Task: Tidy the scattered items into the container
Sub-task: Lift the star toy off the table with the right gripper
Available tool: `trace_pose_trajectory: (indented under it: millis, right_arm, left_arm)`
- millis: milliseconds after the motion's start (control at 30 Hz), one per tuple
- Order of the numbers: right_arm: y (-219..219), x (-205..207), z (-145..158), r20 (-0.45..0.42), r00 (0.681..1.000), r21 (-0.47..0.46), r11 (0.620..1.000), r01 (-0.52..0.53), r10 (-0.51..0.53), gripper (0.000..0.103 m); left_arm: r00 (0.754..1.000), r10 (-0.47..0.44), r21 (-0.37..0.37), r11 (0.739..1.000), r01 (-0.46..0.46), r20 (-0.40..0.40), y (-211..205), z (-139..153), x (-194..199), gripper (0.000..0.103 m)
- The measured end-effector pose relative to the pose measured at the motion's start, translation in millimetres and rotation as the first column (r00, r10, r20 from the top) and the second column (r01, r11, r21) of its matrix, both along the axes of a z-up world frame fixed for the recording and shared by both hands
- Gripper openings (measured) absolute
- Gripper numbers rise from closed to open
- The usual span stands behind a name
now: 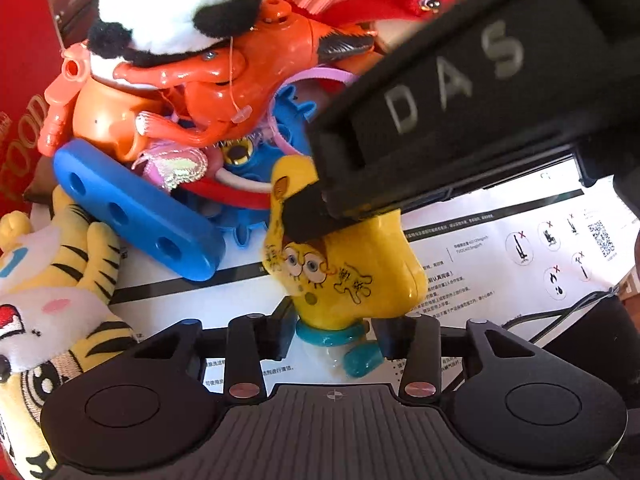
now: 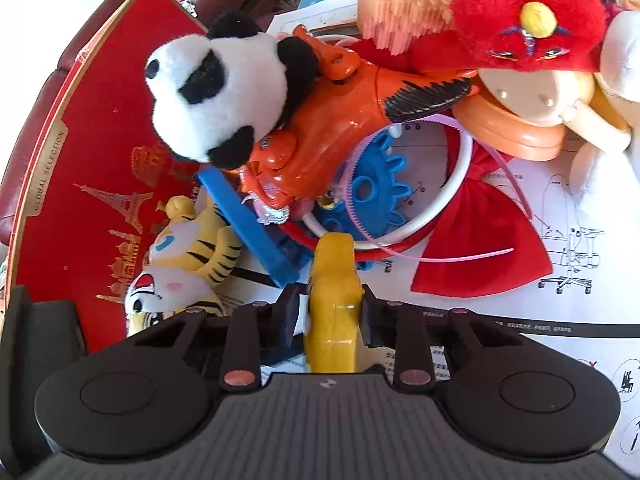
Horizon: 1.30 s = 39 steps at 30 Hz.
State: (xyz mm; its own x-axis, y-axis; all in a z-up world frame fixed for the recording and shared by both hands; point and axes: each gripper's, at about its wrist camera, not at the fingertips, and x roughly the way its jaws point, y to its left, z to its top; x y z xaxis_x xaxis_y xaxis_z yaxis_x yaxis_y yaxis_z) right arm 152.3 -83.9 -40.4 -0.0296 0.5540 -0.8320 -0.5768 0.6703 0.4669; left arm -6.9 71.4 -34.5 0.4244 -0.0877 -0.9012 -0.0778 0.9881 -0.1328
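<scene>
The glossy yellow plastic cartoon toy (image 1: 352, 276) sits clamped in both my jaws: right gripper (image 2: 330, 312) grips its narrow edge, left gripper (image 1: 334, 330) its base. Blue plastic holed bar (image 1: 132, 208) and toy heap crowd left; printed paper sheet (image 1: 500, 256) lies open right.

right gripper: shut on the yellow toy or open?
Shut on it. The right gripper has both fingers pressed against the yellow toy; the left wrist view shows a black finger on it.
</scene>
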Motion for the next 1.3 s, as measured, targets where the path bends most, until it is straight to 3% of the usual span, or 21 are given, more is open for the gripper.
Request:
trace_pose_trajectory:
  millis: [433, 600, 1300]
  right_arm:
    - [7, 0, -12, -0.038, 0.999, -0.032, 0.999, 0.007, -0.008, 0.033]
    - [9, -2, -11, -0.021, 1.000, -0.030, 1.000, 0.001, -0.001, 0.032]
    - [-3, -7, 14, 0.010, 1.000, 0.042, 0.999, 0.006, -0.006, 0.032]
  left_arm:
    - [1.000, 0.007, -0.029, 1.000, -0.007, -0.017, 16, 1, 8, 0.045]
    - [1.000, 0.018, -0.050, 0.999, -0.019, -0.016, 23, 3, 6, 0.040]
    - [1.000, 0.002, 0.033, 0.999, -0.003, 0.030, 18, 42, -6, 0.039]
